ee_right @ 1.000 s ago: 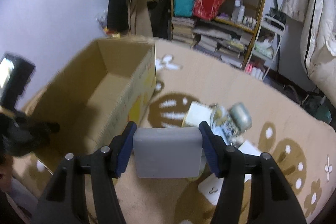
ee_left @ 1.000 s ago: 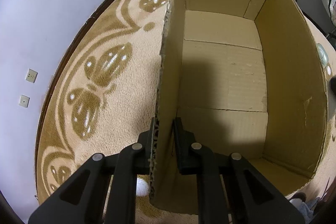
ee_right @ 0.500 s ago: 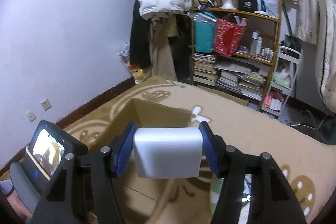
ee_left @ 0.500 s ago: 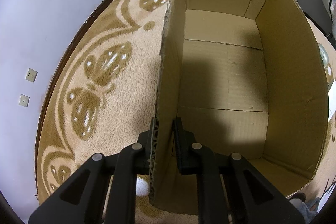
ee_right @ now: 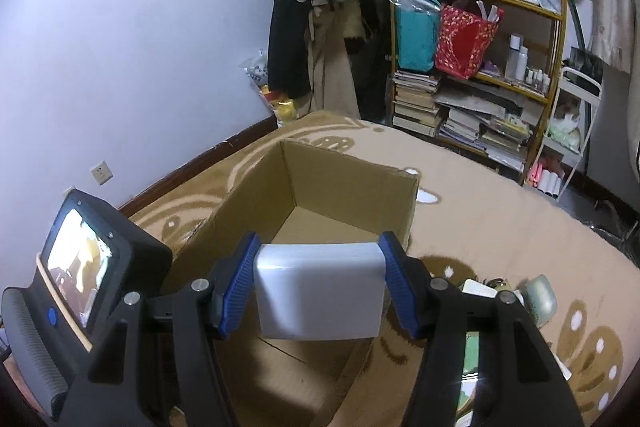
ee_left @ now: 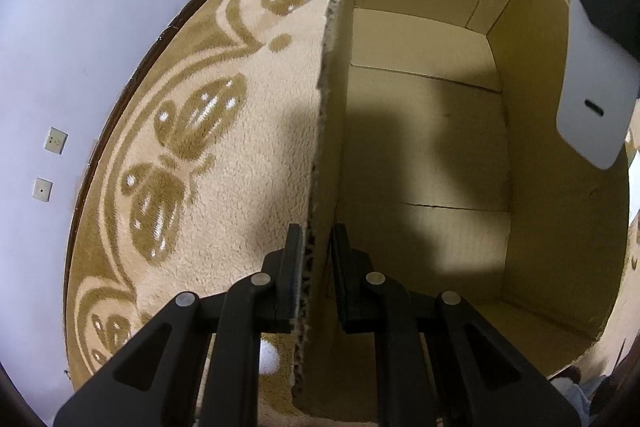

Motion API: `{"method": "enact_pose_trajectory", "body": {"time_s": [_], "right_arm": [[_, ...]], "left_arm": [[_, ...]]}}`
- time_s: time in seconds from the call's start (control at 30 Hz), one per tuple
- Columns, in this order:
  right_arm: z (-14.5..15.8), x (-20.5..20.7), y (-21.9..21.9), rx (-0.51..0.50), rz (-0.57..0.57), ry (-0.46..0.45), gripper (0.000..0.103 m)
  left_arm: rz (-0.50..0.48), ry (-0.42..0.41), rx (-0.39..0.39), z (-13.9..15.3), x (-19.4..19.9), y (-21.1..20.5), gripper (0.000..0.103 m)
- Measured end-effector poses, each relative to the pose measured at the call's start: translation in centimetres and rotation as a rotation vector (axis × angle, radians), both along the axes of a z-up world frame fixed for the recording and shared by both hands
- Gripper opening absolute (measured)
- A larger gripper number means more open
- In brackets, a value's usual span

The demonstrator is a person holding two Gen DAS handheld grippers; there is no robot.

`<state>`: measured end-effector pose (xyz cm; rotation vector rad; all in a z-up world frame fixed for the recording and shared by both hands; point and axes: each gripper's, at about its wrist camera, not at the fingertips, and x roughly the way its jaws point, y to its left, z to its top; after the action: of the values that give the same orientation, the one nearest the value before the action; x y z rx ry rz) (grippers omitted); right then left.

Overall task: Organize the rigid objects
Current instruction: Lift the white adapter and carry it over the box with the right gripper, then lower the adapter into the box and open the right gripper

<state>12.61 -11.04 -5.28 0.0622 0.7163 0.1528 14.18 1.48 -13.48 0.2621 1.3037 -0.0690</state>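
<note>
Corrugated cardboard forms the box (ee_left: 424,131), which stands open on the patterned rug (ee_left: 208,131) with nothing visible on its floor. Half a second ago the right gripper's view sat farther back from the box; now the box opening fills the lower centre of that view, and the left wrist view newly shows the white power bank (ee_right: 318,293) entering above the box's right wall. This indicates the carry phase is ending and release into the box is the likely next step. The right gripper (ee_right: 318,283) has its blue-padded fingers (ee_right: 236,285) set fairly wide and clamped on the two short ends of the power bank, which hangs above the near end of the box, clear of its walls. The left gripper (ee_left: 316,267) has its jaws nearly together, pinching the box's left wall at the rim, apparently steadying it. Further loose items (ee_right: 536,295) lie on the rug to the right of the box.
</note>
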Motion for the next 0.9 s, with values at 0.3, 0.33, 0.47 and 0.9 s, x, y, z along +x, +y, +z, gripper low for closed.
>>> {"method": "enact_pose_trajectory", "body": {"time_s": [0.3,0.33,0.47,0.9], "right_arm": [[-0.5,0.0,-0.5,0.055,-0.006,0.010,0.064],[-0.6,0.0,-0.6,0.065,-0.007,0.013,0.064],[0.2,-0.2,-0.4,0.056,-0.005,-0.016,0.044],[0.9,-1.3,-4.3,0.066,-0.125,-0.007,0.079]], "left_arm": [[0.002,-0.005,0.010,0.0,0.0,0.0,0.014],[0.005,-0.007,0.011,0.1,0.0,0.1,0.014],[0.005,-0.007,-0.003,0.2,0.0,0.1,0.016],[0.012,-0.014,0.009,0.4,0.0,0.6,0.015]]}}
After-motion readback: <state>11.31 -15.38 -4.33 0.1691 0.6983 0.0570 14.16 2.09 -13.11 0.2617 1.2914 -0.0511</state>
